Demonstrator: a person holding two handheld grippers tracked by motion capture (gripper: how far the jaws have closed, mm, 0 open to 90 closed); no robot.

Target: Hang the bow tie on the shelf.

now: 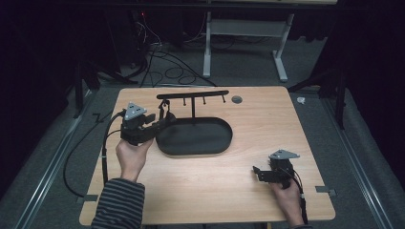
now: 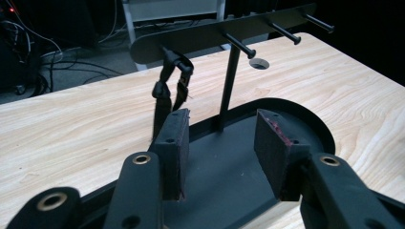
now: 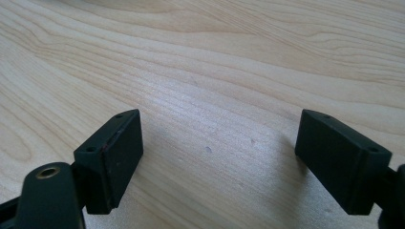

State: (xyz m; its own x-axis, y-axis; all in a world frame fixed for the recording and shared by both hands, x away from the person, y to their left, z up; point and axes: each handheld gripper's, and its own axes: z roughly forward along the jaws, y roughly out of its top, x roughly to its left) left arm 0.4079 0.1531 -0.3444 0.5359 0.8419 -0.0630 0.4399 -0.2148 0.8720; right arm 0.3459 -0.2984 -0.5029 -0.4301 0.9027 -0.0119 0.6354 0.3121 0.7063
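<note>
**Hanging strap on the rack, both grippers apart**

Hanging from the leftmost peg of the black rack (image 1: 192, 94), a dark strap with a buckle (image 1: 163, 112) droops toward the left end of the oval tray (image 1: 216, 138), left of centre in the high view. In the left gripper view the same strap (image 2: 171, 81) sits in the upper middle of the frame, looped over the peg under the flat top bar, its lower end falling behind the left jaw pad.

The left gripper (image 1: 160, 124) lies left of centre in the high view, held in the left hand (image 1: 132, 155), with its jaws pointing right toward the strap and the tray's rim. Its own camera shows the left gripper (image 2: 220, 143) with the jaws standing moderately apart over the tray's dark floor; nothing sits between the pads, and the strap hangs just beyond them, not touching as far as can be told.

The right gripper (image 1: 258, 172) rests at the lower right of the high view on the bare wooden table (image 1: 267, 114), well apart from the rack. In the right gripper view the right gripper (image 3: 218, 160) has its jaws spread wide over plain wood grain, holding nothing.
</note>
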